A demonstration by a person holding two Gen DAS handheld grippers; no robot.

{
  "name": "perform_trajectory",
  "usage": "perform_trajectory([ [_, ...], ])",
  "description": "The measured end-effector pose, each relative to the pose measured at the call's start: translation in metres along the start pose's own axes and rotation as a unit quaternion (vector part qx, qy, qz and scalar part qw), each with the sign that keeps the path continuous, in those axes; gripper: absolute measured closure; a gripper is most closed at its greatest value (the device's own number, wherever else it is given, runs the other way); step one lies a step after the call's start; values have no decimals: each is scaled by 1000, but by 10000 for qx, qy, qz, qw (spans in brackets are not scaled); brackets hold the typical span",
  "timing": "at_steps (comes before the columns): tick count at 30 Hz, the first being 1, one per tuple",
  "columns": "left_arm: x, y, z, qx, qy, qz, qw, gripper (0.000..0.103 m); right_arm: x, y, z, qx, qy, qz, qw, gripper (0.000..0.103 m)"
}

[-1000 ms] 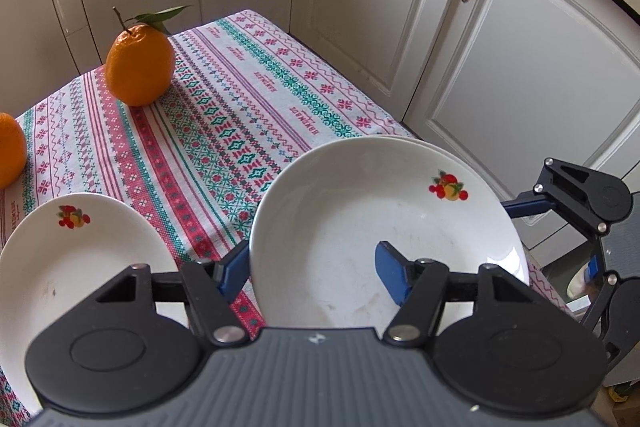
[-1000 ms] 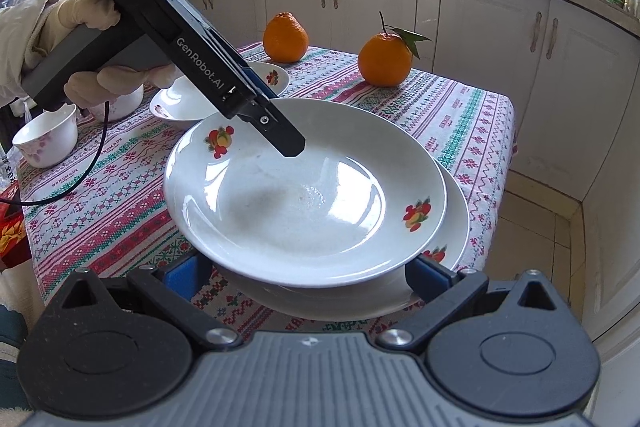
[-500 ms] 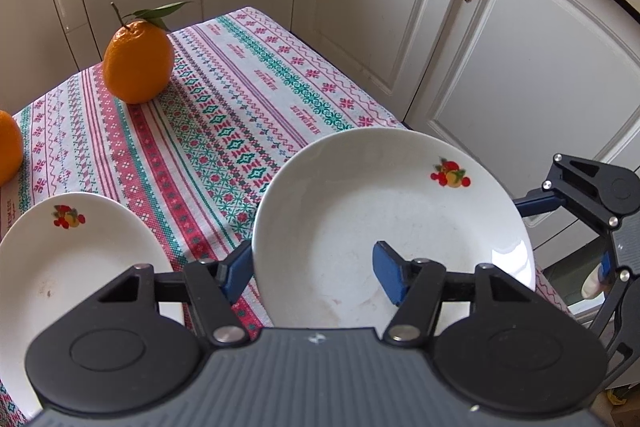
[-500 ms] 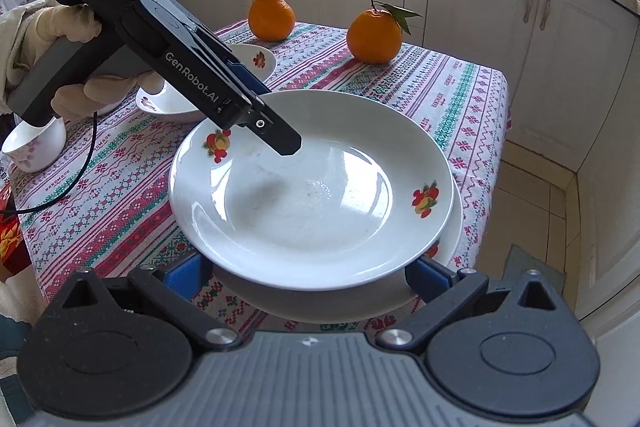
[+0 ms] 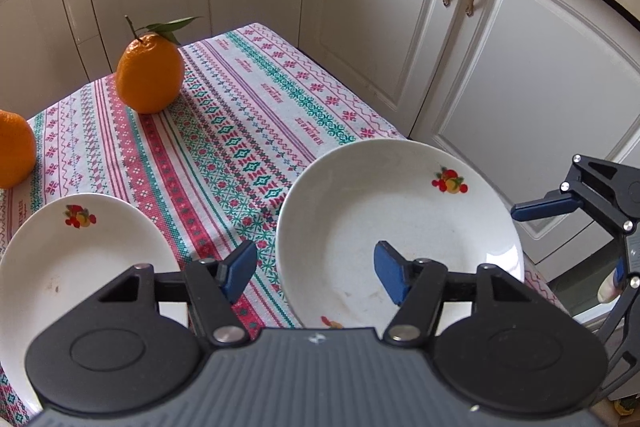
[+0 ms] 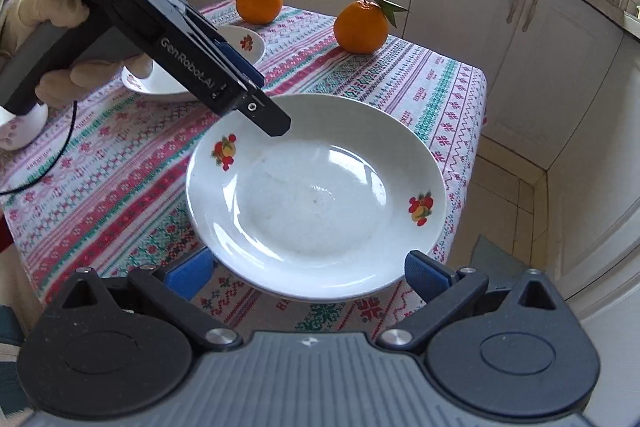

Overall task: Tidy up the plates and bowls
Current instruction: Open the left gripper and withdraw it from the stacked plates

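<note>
A white deep plate (image 6: 316, 195) with small fruit prints on its rim lies on the patterned tablecloth (image 6: 400, 95) at the near corner of the table (image 6: 476, 115), its edge close to the table's edge. The left tongs (image 5: 316, 269) hang over the plate's near-left rim with their blue pads (image 5: 390, 271) spread apart and nothing between them; one pad sits above the plate's bowl, the other above the cloth beside it. From the right wrist view, the left tool reaches in from the upper left, held by a gloved hand (image 6: 68, 67), its tip above the plate's far rim. The right tongs (image 6: 308, 273) are open too, their pads on either side of the plate's near rim; whether they touch it is hard to tell. A second white plate (image 5: 80, 267) lies to the left, well apart. Two oranges (image 6: 362, 27) stand at the far side of the table, one with a stem and leaf, and a small bowl (image 6: 16, 127) sits at the left edge.
</note>
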State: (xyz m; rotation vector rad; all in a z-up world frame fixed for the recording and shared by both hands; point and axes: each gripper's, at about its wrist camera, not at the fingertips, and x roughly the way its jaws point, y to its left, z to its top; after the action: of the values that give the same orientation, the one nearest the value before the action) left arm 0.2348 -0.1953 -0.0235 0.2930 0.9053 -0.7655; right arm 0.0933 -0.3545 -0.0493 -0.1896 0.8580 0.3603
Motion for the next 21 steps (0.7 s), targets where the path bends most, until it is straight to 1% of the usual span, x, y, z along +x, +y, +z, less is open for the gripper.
perform_trajectory([
  [1, -4, -1, -2, 8, -90, 48, 9999, 38, -4, 0, 2, 55, -84, 55, 9999, 0],
  [3, -17, -4, -6, -13, -315, 169, 9994, 34, -12, 3, 6, 38, -234, 25, 9997, 0],
  [5, -33, -8, -13, -128, -612, 387, 9973, 20, -20, 7, 10, -7, -372, -16, 9993, 0],
  [7, -49, -15, -23, -191, -956, 707, 9927, 15, -27, 11, 14, -19, -526, 7, 9986, 0],
  [10, -70, -27, -42, -317, -1369, 1300, 9815, 6, -36, 20, 21, -101, -730, 36, 9973, 0],
  [11, -77, -31, -51, -374, -1547, 1593, 9743, 4, -39, 24, 24, -156, -803, 39, 9966, 0],
  [13, -86, -34, -68, -531, -1783, 2080, 9603, 2, -43, 30, 30, -288, -905, 70, 9955, 0],
  [14, -88, -34, -75, -678, -1817, 2259, 9546, 1, -45, 34, 34, -362, -949, 89, 9948, 0],
  [16, -87, -26, -91, -1159, -1790, 2606, 9416, 1, -47, 40, 42, -502, -1023, 134, 9934, 0],
  [17, -84, -22, -98, -1307, -1765, 2769, 9355, 1, -47, 42, 46, -566, -1051, 175, 9927, 0],
  [18, -80, -17, -103, -1401, -1656, 2943, 9308, 1, -46, 46, 51, -647, -1074, 246, 9918, 0],
  [20, -69, -5, -111, -1540, -1434, 3174, 9247, 1, -43, 51, 61, -778, -1114, 353, 9901, 0],
  [21, -64, 0, -115, -1608, -1361, 3207, 9235, 1, -41, 54, 67, -831, -1133, 409, 9892, 0],
])
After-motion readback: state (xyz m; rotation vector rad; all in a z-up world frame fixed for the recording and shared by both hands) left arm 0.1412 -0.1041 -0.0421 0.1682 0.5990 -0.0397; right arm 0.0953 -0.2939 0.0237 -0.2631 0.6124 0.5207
